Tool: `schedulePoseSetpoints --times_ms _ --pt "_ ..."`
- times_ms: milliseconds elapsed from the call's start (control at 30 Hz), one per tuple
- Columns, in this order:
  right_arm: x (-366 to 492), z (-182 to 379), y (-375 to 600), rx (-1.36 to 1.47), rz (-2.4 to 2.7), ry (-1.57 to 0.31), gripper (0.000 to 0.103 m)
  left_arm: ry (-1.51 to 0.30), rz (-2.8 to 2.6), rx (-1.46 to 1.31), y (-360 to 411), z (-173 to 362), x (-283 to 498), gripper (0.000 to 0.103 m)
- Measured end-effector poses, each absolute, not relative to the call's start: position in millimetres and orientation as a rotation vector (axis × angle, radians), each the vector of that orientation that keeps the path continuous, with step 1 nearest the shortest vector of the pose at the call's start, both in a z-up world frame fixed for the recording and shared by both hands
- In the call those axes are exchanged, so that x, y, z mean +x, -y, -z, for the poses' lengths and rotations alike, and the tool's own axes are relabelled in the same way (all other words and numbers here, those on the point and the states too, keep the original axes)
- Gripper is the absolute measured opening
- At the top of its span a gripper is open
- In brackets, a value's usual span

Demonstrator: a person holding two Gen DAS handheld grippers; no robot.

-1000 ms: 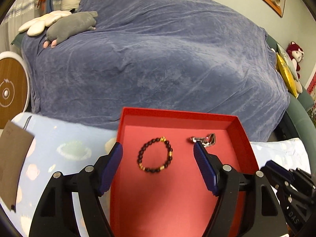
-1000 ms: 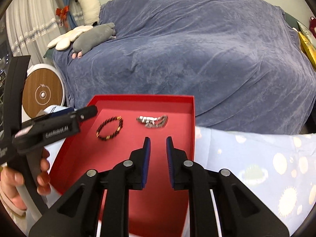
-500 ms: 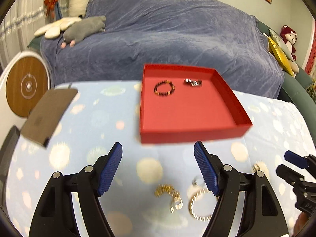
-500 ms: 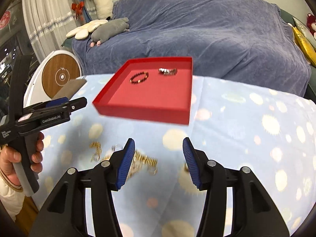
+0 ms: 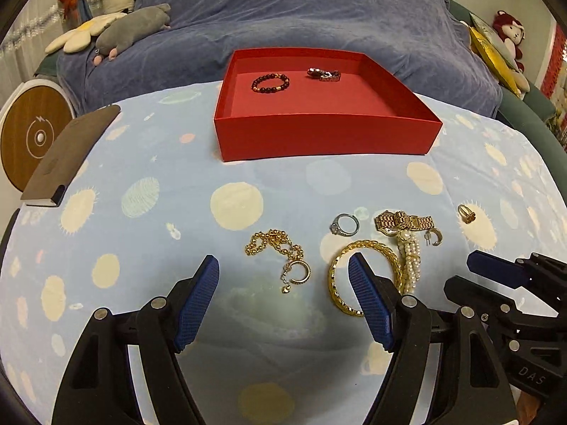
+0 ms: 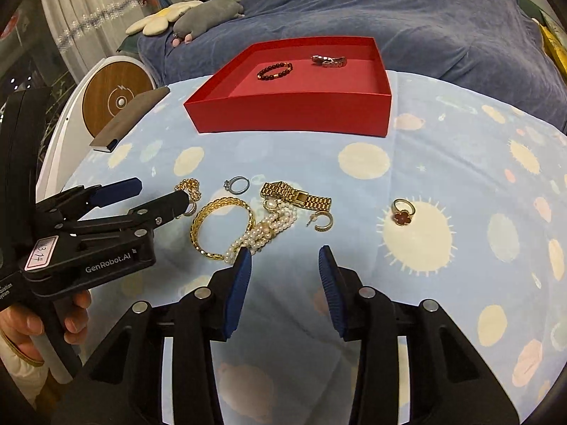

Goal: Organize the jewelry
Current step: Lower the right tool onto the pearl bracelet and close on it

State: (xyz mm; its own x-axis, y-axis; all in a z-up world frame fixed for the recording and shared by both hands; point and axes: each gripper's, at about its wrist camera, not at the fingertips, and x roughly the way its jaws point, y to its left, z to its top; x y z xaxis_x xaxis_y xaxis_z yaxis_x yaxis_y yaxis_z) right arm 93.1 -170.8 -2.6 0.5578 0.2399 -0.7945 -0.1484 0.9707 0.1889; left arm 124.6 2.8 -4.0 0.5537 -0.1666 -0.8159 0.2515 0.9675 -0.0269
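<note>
red tray (image 5: 326, 134): beaded bracelet (image 5: 270, 82), silver piece (image 5: 324, 74) | both grippers' fingers apart, empty

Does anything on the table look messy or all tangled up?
Yes. The white pearl strand lies bunched in a heap, draped over the gold link watch band and touching the gold woven bangle. The small gold ring with a red flower sits alone, apart from the pile. Nothing looks broken.

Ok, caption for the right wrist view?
Open right gripper above loose jewelry on the cloth; red tray behind.
</note>
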Motion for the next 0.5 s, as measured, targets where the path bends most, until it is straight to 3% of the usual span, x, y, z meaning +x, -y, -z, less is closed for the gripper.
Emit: schedulePoseSetpoints --times_ms 500 --pt "116.2 20.8 160.9 0.142 -0.232 -0.987 0.034 -0.981 0.235 0.060 -16.5 6.7 127.7 0.073"
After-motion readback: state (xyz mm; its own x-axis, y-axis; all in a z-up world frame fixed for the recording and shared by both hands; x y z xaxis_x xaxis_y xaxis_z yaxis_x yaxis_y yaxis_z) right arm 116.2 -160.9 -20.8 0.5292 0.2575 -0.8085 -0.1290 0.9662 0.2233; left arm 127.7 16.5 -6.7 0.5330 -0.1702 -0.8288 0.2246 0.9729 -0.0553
